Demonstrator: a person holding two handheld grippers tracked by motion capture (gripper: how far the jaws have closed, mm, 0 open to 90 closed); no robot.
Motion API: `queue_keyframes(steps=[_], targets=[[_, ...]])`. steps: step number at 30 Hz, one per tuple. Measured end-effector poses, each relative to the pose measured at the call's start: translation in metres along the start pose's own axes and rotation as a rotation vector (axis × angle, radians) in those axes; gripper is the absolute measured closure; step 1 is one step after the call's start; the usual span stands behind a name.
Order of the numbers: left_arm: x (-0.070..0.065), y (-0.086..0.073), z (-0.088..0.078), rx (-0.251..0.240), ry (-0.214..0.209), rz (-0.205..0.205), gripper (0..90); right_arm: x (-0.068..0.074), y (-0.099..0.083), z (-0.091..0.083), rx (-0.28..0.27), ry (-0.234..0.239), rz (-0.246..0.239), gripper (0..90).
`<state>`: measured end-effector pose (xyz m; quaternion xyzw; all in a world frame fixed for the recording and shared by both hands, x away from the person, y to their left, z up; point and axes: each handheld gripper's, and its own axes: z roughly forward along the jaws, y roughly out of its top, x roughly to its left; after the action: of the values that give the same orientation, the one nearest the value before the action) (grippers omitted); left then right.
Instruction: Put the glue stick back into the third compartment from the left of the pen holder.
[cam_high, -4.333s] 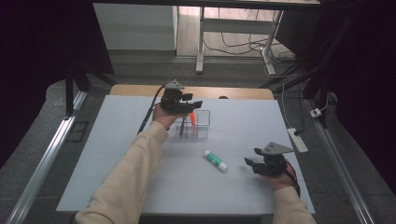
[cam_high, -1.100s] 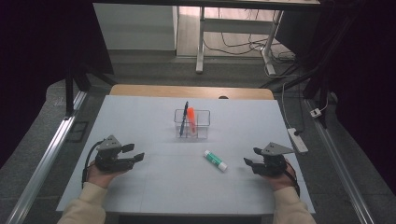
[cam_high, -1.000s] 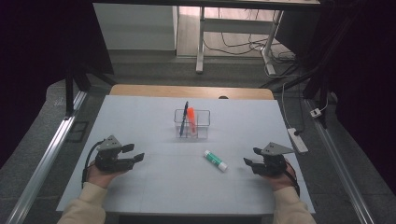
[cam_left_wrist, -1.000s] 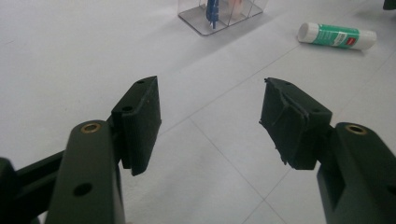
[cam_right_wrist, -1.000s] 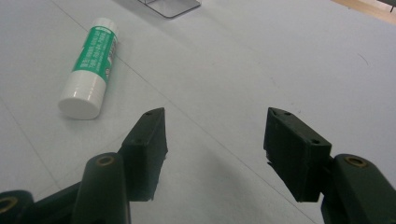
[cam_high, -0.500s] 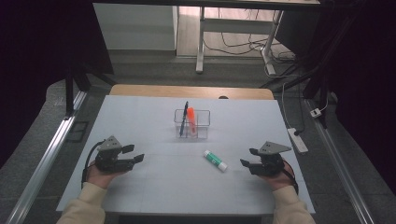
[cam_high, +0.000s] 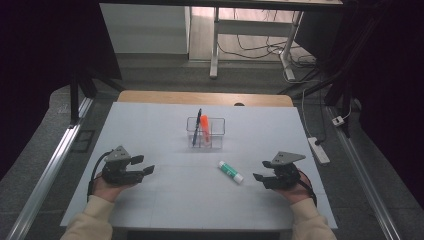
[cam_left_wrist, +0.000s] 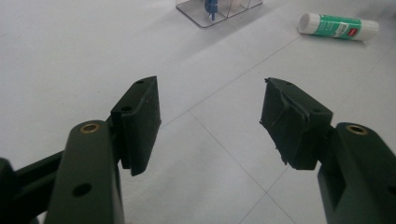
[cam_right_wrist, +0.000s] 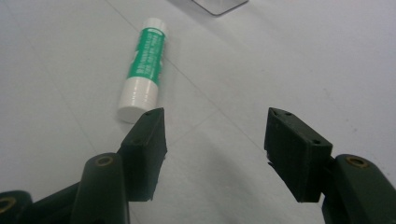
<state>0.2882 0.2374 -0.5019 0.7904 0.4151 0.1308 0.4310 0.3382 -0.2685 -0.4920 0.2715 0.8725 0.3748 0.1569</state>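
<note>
A green and white glue stick (cam_high: 231, 171) lies flat on the white table top (cam_high: 175, 195), right of centre. It also lies ahead of the left jaw in the right gripper view (cam_right_wrist: 144, 68) and at the top right of the left gripper view (cam_left_wrist: 338, 26). A clear holder (cam_high: 205, 132) stands mid-table with a blue pen (cam_high: 197, 127) and an orange marker (cam_high: 204, 127) upright in it. My left gripper (cam_high: 148, 170) rests at the front left, open and empty. My right gripper (cam_high: 259, 177) sits at the front right, open and empty, a short way right of the glue stick.
The table's wooden far edge (cam_high: 200, 97) shows behind the white sheet. A power strip (cam_high: 319, 150) lies off the right edge. A metal rail (cam_high: 45, 175) runs along the left side. Cables and desk legs stand on the floor beyond.
The left hand came back from the holder to the front left several seconds ago and has stayed there. The right gripper has edged slightly left toward the glue stick.
</note>
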Motion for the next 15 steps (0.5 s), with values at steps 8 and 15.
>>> queue_keyframes(steps=[8,15], targets=[[0.0,0.0,0.001,0.004,-0.001,0.002,37.3,0.009,0.008,0.004,0.033,0.025,-0.012,38.5],[0.0,0.0,0.001,0.003,0.001,0.007,37.3,0.013,0.012,0.007,0.049,0.038,-0.019,38.5]])
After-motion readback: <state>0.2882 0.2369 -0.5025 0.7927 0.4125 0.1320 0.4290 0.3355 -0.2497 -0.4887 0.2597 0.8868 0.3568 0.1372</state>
